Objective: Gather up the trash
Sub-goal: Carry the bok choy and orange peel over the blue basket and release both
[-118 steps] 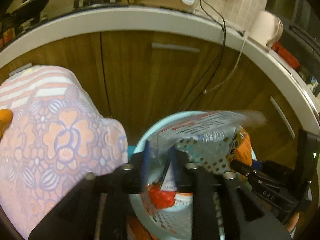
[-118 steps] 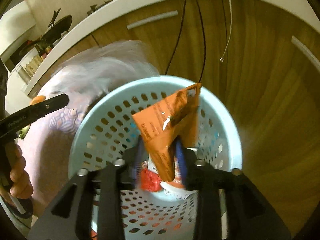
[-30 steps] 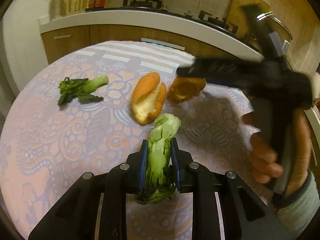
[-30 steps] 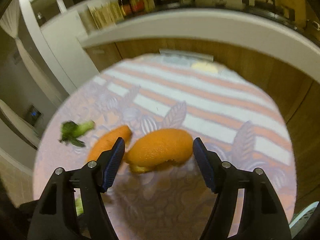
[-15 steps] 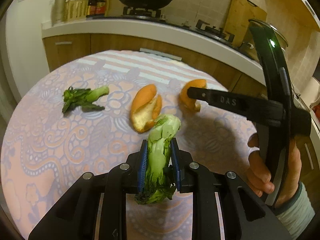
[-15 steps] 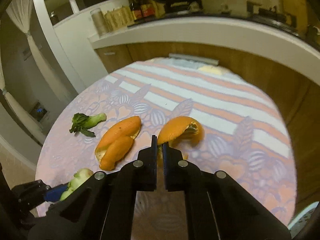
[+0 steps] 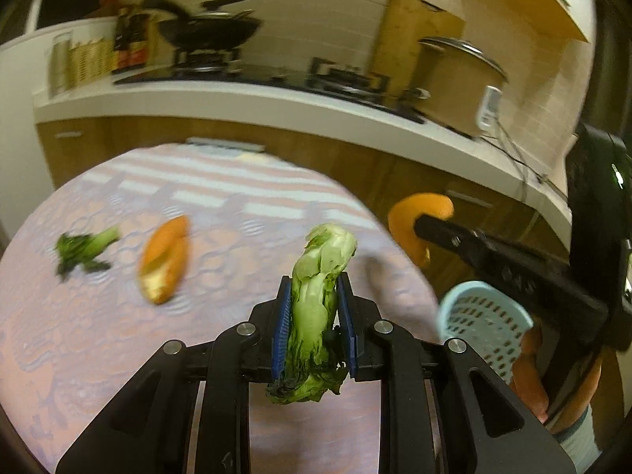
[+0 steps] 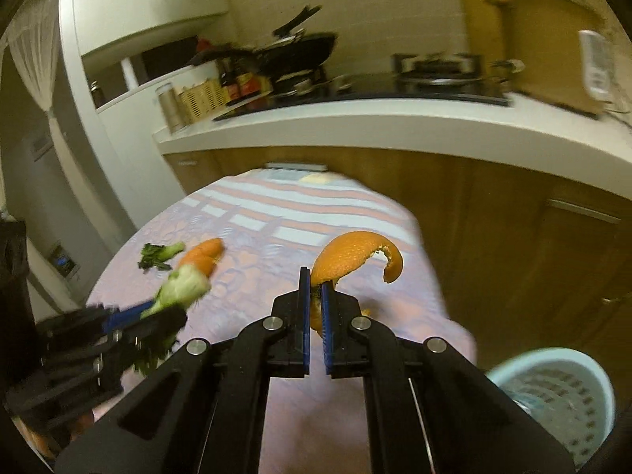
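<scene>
My left gripper (image 7: 314, 288) is shut on a pale green bok choy stalk (image 7: 316, 300), held up above the patterned tablecloth (image 7: 98, 335). My right gripper (image 8: 315, 276) is shut on a curled orange peel (image 8: 347, 254), lifted off the table; in the left wrist view the same orange peel (image 7: 418, 217) hangs at the right gripper's tip. A second orange peel (image 7: 164, 258) and a small dark green vegetable scrap (image 7: 85, 249) lie on the cloth. The light blue perforated basket (image 7: 484, 324) stands low beside the table's right edge, also the basket (image 8: 561, 395) in the right wrist view.
A white kitchen counter (image 7: 256, 98) with a stove, a wok (image 7: 209, 29) and a rice cooker (image 7: 454, 79) runs behind the table above wooden cabinets. A person's hand (image 7: 533, 379) holds the right gripper's handle. Cables hang down the cabinet front at the right.
Both grippers rose and swung right, off toward the table's edge. The right gripper closed on the orange peel and lifted it. The blue basket has come into view.
</scene>
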Motion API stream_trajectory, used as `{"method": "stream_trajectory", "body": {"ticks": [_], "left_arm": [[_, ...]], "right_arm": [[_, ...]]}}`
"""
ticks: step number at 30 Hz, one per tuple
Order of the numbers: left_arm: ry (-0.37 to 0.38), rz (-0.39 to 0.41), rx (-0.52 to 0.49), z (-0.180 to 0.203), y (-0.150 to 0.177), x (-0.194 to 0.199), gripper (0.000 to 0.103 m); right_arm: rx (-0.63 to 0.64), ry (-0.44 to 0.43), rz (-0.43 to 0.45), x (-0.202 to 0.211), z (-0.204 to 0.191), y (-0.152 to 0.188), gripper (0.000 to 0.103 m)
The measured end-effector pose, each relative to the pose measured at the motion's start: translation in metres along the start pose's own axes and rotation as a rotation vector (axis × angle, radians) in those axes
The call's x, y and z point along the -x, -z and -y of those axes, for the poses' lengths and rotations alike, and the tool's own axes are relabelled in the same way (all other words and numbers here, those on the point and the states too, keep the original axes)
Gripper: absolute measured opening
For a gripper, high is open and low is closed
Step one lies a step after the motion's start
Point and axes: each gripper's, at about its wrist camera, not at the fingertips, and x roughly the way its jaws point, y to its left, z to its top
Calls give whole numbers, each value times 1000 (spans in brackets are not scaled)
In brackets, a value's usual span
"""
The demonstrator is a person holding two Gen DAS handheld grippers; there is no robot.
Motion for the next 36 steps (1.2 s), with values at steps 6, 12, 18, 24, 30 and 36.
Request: {"method": "stream_trajectory", "body": {"ticks": [6,12,18,24,30,36], "left_arm": [[79,-15,-72,54,-4,-19,21],[150,-65,-140,109,2,-42,21],[205,-114,-179,150,14,-63,21],[245,-172,-226,187,29,-84,21],[265,-257,-229,203,38,-110,21],[270,-297,-230,208,43,-123,21]], "right_arm": [[-26,111,48,55,43,26,3],[-89,229,47,93,94,59,3],[-160,299,20,115,138,91,3],[-223,325,-48,119,169,120,3],[-267,316,-120,113,184,138,3],[-302,303,-167,109,192,146,3]]}}
